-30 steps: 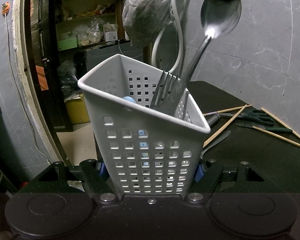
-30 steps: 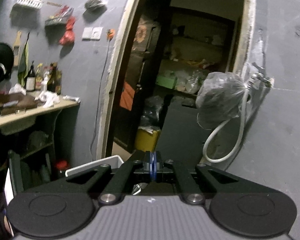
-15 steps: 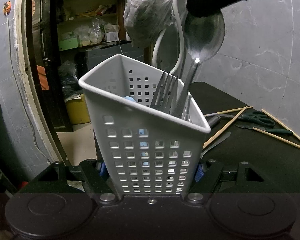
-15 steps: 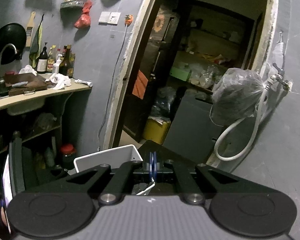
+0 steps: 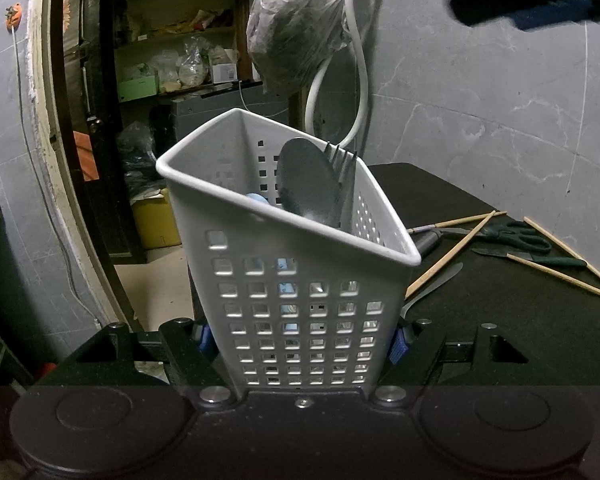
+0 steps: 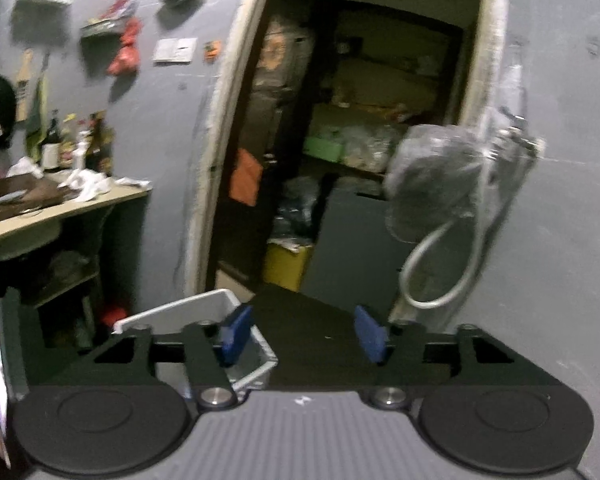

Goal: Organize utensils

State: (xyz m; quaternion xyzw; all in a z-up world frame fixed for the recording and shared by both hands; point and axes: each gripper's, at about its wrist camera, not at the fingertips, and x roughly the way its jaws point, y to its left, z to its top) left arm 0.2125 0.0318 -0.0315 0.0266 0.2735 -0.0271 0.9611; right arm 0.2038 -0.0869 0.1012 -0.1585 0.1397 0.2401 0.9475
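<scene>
Utensils stand gathered in a white perforated caddy point(image 5: 300, 300) at the centre of the left wrist view, a spoon point(image 5: 306, 184) bowl-up and a fork point(image 5: 346, 168) tines-up leaning together against its right-hand wall. The left gripper point(image 5: 300, 340) has its fingers point(image 5: 396, 346) clenched on the caddy's lower walls, apparently to steady it while pieces go in. On the black desk point(image 5: 500, 320) at right, loose chopsticks point(image 5: 452, 250), scissors point(image 5: 516, 236) and a knife point(image 5: 432, 288) lie well apart from either gripper, seemingly next to be sorted. In the right wrist view, the right gripper point(image 6: 300, 336) hovers with fingers point(image 6: 236, 334) released and nothing between them, the caddy's rim just below at lower left.
</scene>
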